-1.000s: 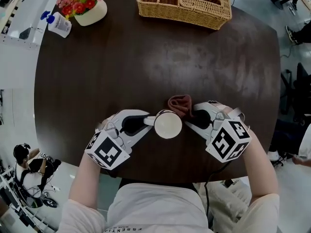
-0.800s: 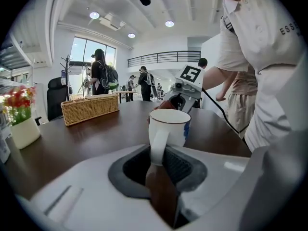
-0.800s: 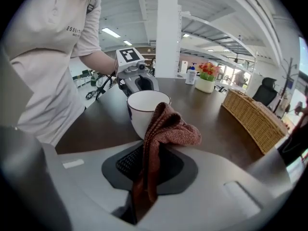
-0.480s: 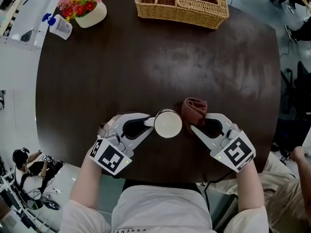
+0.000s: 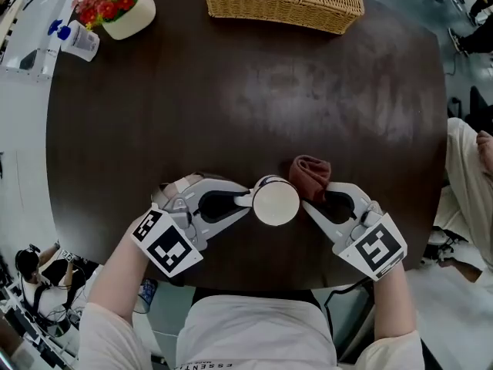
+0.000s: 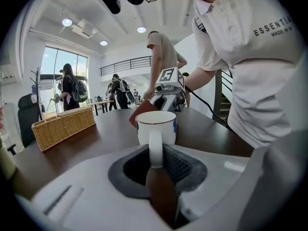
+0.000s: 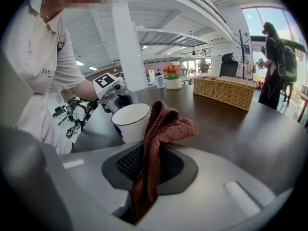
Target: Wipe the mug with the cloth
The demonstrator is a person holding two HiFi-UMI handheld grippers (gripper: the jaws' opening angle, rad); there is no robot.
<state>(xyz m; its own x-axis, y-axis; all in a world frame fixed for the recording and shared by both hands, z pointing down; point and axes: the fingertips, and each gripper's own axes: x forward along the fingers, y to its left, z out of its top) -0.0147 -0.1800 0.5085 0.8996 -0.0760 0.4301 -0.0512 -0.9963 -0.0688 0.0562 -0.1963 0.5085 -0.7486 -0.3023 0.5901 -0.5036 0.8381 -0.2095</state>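
Over the dark table [image 5: 231, 91], the left gripper [image 5: 247, 200] is gripping the mug [image 5: 276, 204] by its handle; the right gripper [image 5: 310, 204] is pinching the brown cloth [image 5: 310, 173] just beside it.

A dark tabletop [image 5: 231, 99] is spread beyond the right tongs [image 5: 310, 199]; tall windows [image 7: 253, 20] and ceiling lights [image 6: 141, 29] are seen farther off.

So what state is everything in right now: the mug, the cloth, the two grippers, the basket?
Mug: upright on the table, held by its handle, looks empty.
Cloth: bunched, pinched in the right gripper, close beside the mug.
Left gripper: shut on the mug's handle.
Right gripper: shut on the cloth.
Basket: upright, one part lidded, other compartments open.
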